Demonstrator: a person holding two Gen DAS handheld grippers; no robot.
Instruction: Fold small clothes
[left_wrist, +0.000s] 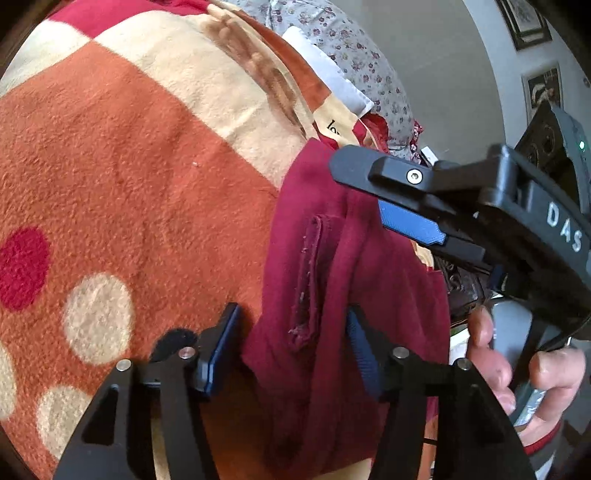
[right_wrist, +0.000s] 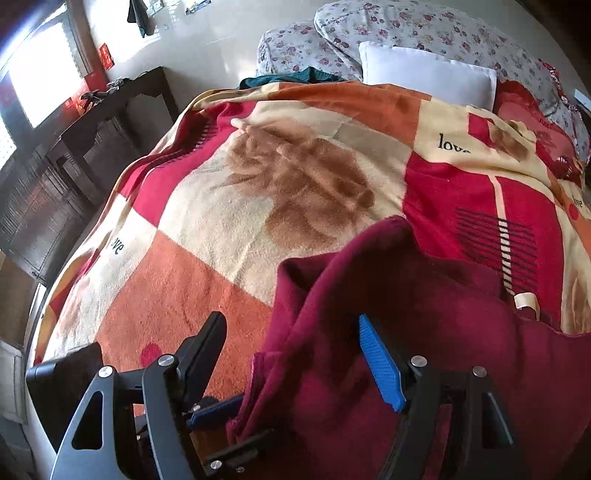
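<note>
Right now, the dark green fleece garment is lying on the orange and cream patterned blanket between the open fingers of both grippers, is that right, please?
Not quite: the fleece garment is maroon, not dark green, as the right wrist view shows. The rest holds: it lies on the orange and cream patterned blanket, between the open fingers of the left gripper and right gripper.

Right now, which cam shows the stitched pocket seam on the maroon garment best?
Left wrist view: the pocket seam on the maroon garment faces the lens, loose stitching visible, between the open left gripper fingers. Right wrist view shows only folded maroon fabric; no seam visible.
</note>
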